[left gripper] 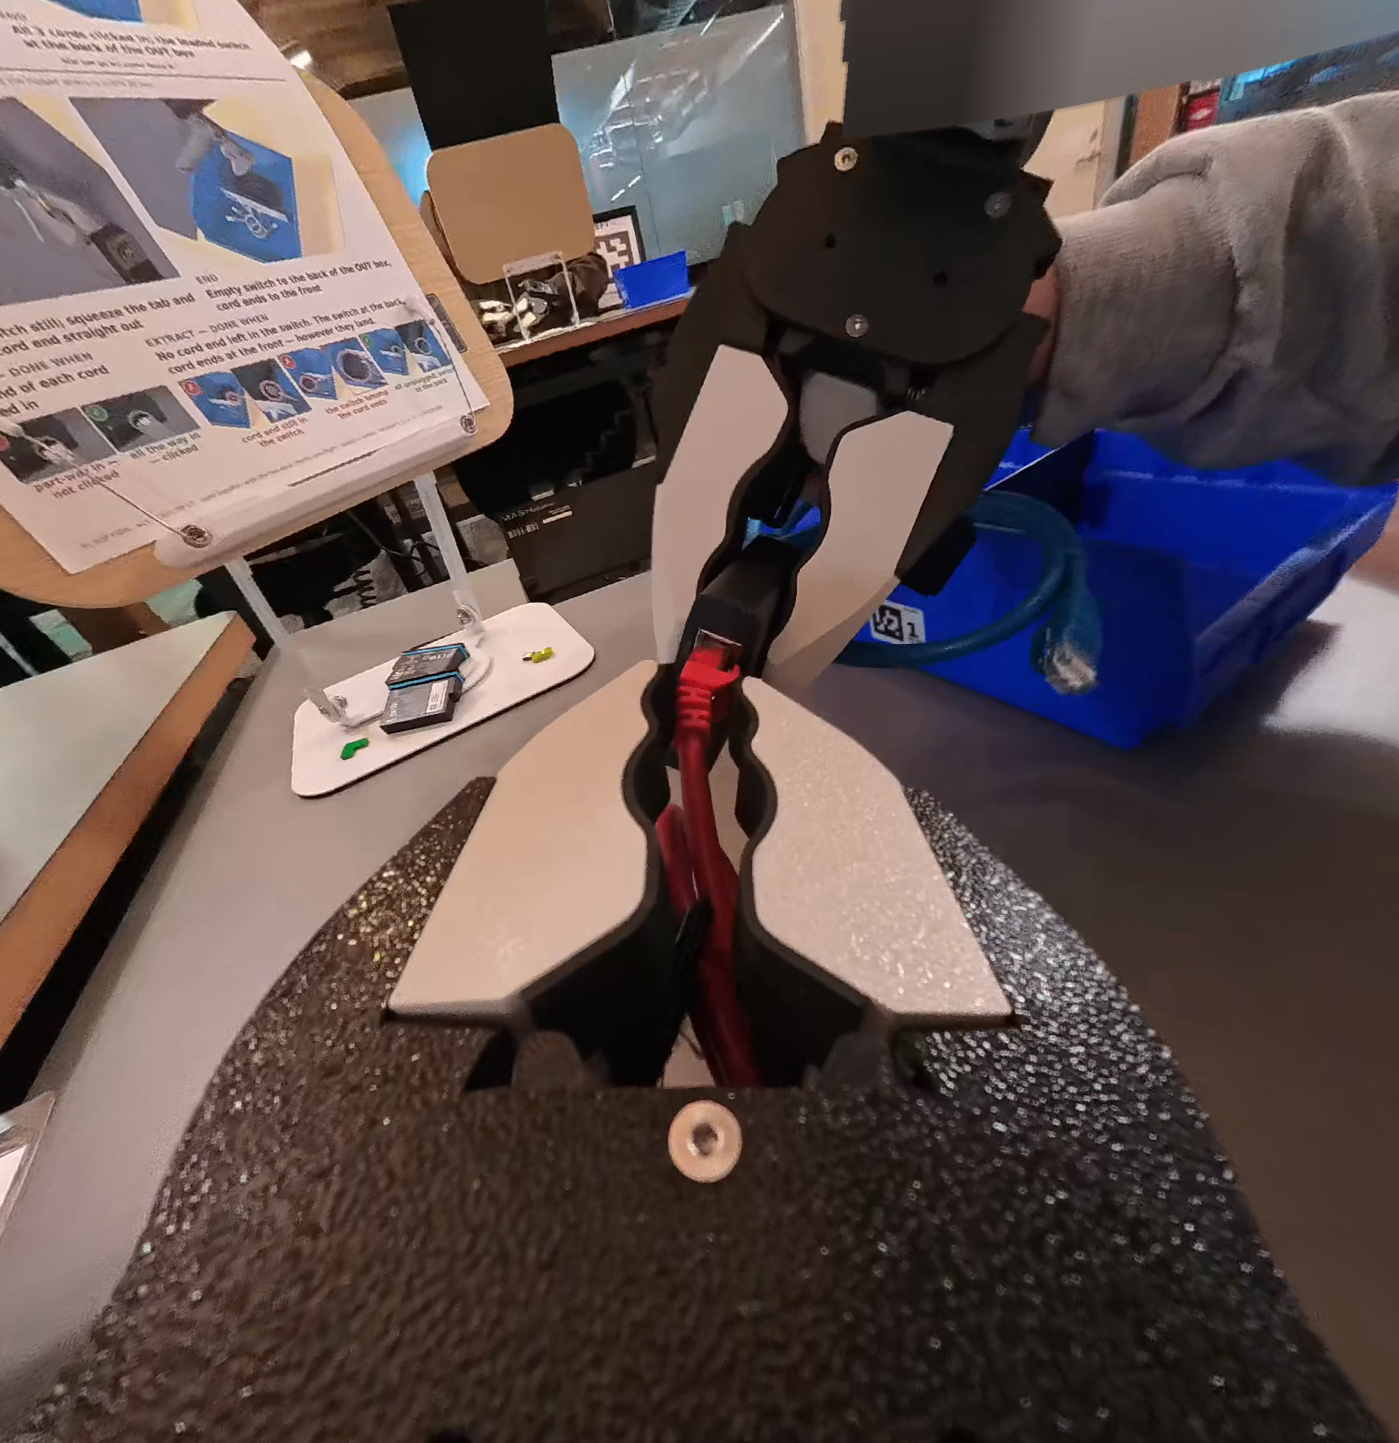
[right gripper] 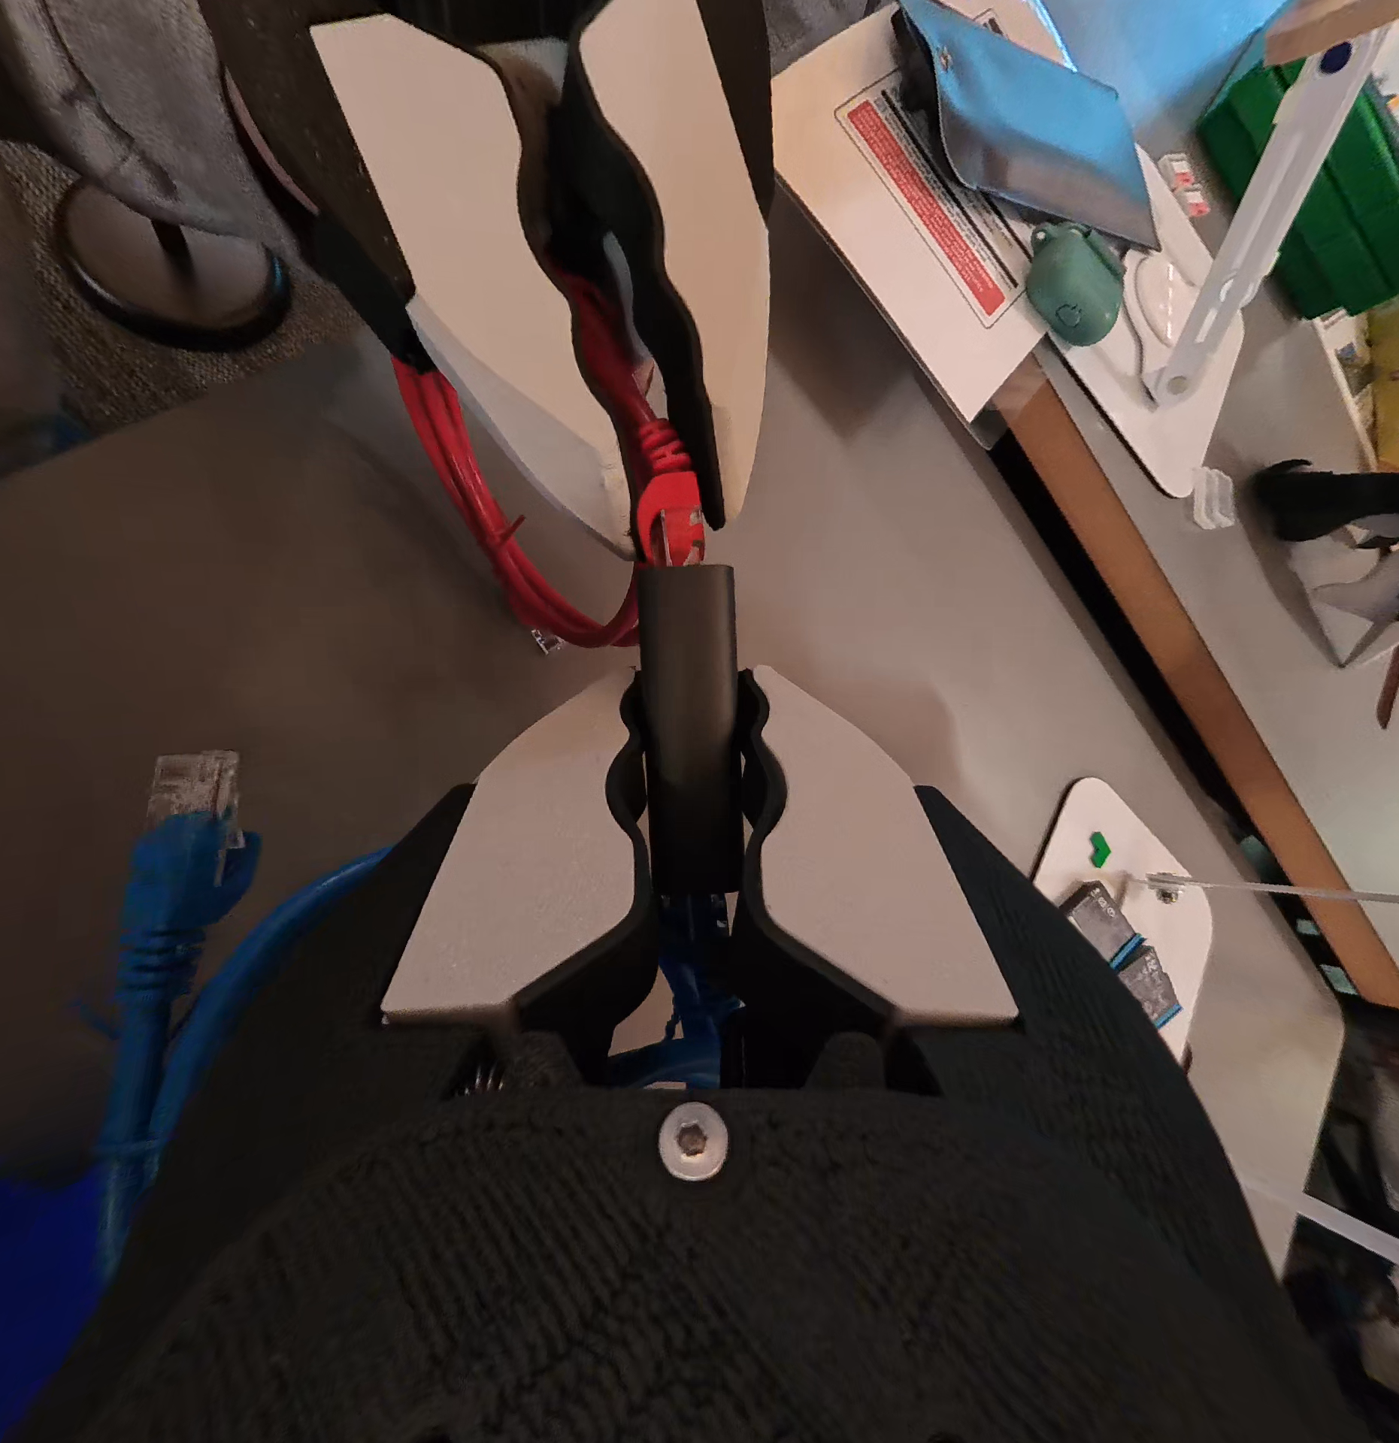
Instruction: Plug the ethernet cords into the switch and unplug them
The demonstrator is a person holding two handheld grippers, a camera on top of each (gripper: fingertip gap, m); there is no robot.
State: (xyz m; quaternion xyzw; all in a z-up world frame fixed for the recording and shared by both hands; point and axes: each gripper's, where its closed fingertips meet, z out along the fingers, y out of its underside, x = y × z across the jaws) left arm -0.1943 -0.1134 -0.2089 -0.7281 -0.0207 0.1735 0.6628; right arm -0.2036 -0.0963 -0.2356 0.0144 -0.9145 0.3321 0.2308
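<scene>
On the gray table (right gripper: 212,546), the right gripper (right gripper: 688,703) squeezes the black switch (right gripper: 687,703) steady; the left gripper (left gripper: 700,687) pinches the red cord (left gripper: 700,703), its plug at the switch's port.

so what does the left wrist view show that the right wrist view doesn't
Only the left wrist view shows the instruction sheet on its stand and the blue bin.

Only the right wrist view shows the coiled red cord on the table, a green pouch and a blue cloth.

Both show the left hand-held gripper clamping the red plug at the black switch, which the right hand-held gripper grips, and the loose blue cord.
</scene>
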